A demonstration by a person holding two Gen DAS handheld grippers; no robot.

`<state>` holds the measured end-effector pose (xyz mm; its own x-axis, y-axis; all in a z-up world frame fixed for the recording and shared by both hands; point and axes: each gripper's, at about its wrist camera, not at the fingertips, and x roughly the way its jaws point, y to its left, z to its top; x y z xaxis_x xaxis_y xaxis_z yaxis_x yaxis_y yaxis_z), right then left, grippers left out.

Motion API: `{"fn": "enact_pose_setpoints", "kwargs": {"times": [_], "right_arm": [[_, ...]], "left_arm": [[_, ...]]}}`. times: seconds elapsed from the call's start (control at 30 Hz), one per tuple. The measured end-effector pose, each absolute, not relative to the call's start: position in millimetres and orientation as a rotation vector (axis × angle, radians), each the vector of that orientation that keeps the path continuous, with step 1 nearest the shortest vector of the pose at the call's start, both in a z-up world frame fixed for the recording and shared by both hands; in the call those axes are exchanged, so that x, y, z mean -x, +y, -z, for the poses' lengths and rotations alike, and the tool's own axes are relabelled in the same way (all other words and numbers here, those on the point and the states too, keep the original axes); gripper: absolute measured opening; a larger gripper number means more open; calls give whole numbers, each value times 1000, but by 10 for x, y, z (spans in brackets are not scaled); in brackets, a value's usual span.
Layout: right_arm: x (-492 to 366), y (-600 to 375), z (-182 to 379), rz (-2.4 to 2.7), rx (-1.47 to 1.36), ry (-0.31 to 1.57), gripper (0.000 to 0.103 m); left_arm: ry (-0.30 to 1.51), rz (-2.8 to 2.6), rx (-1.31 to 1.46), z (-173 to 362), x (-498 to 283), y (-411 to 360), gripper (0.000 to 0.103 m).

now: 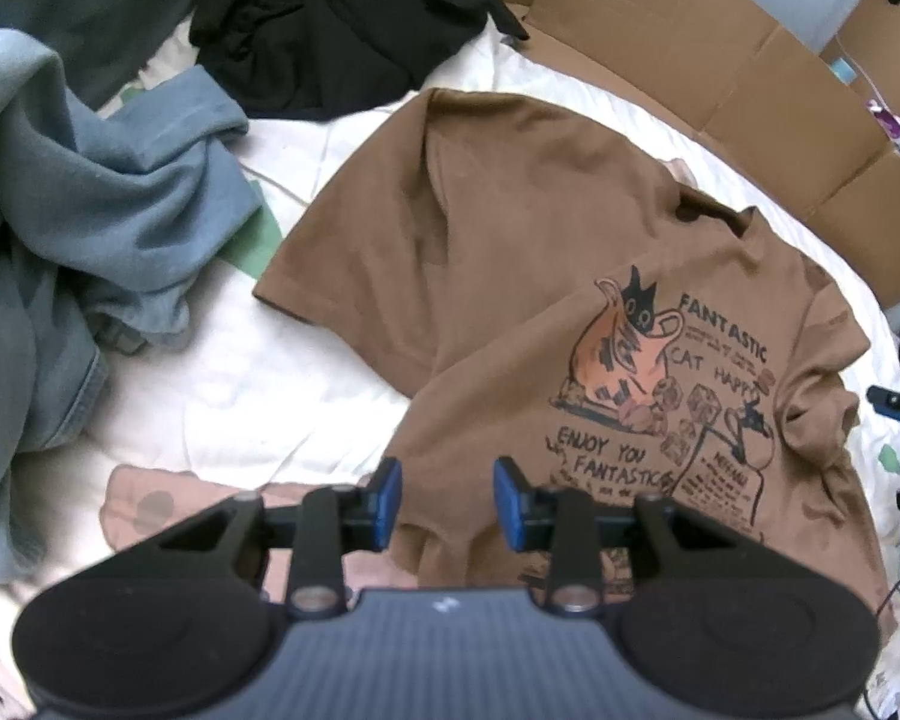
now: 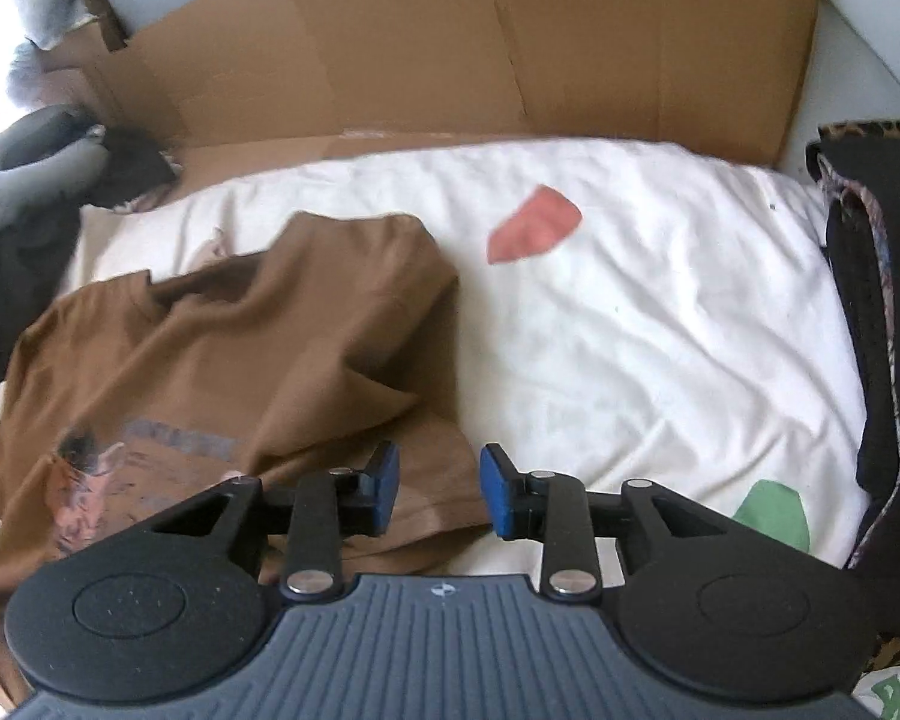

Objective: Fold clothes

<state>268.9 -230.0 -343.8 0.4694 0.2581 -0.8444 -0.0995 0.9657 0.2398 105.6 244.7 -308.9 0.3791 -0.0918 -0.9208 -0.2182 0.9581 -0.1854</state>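
Brown cotton, the T-shirt [image 1: 510, 252] lies print-up on the white bedcover [image 1: 210, 384], mostly spread, with one sleeve laid out flat and the other side bunched into a ridge in the right wrist view [image 2: 306, 324]. The left gripper [image 1: 447, 495] hangs over the lower hem, jaws apart and empty. The right gripper [image 2: 439, 492] hovers at the opposite hem corner, also parted and holding nothing. By my judgement the step in hand is taking hold of the shirt's edges; whether to smooth it or to begin a fold, I cannot settle. Next, each gripper must close on cloth alone, not the cover beneath.
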Motion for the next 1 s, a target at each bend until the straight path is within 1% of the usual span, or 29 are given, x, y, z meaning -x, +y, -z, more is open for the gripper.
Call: {"fn": "enact_pose_setpoints", "kwargs": {"times": [0.07, 0.1, 0.27, 0.5, 0.53, 0.57, 0.6, 0.63, 0.7, 1.0], "right_arm": [[-2702, -2267, 3532, -225, -149, 1070, 40], [-2716, -2259, 3582, -228, -147, 1074, 41], [-2790, -2293, 3785, -233, -152, 1060, 41], [-2773, -2300, 3945, -270, -165, 1120, 41], [-2758, -2296, 3940, -279, -153, 1122, 36], [-2745, -2294, 3930, -289, -142, 1128, 27], [-2735, -2295, 3913, -302, -132, 1138, 12], [-2729, -2299, 3890, -310, -123, 1148, 6], [-2724, -2312, 3817, -311, -102, 1159, 4], [-2775, -2581, 3448, -253, 120, 1075, 3]], "left_arm": [[1184, -83, 287, 3082, -1065, 2433, 38], [1185, -82, 286, 3083, -1070, 2431, 38], [1188, -82, 273, 3085, -1066, 2420, 38], [1186, -72, 259, 3106, -1065, 2395, 38], [1184, -73, 257, 3108, -1064, 2398, 38], [1182, -75, 256, 3113, -1064, 2409, 38], [1180, -80, 258, 3121, -1067, 2426, 38], [1178, -86, 263, 3129, -1076, 2442, 38], [1175, -98, 274, 3143, -1094, 2472, 38], [1153, -99, 274, 3141, -1143, 2515, 38]]}}
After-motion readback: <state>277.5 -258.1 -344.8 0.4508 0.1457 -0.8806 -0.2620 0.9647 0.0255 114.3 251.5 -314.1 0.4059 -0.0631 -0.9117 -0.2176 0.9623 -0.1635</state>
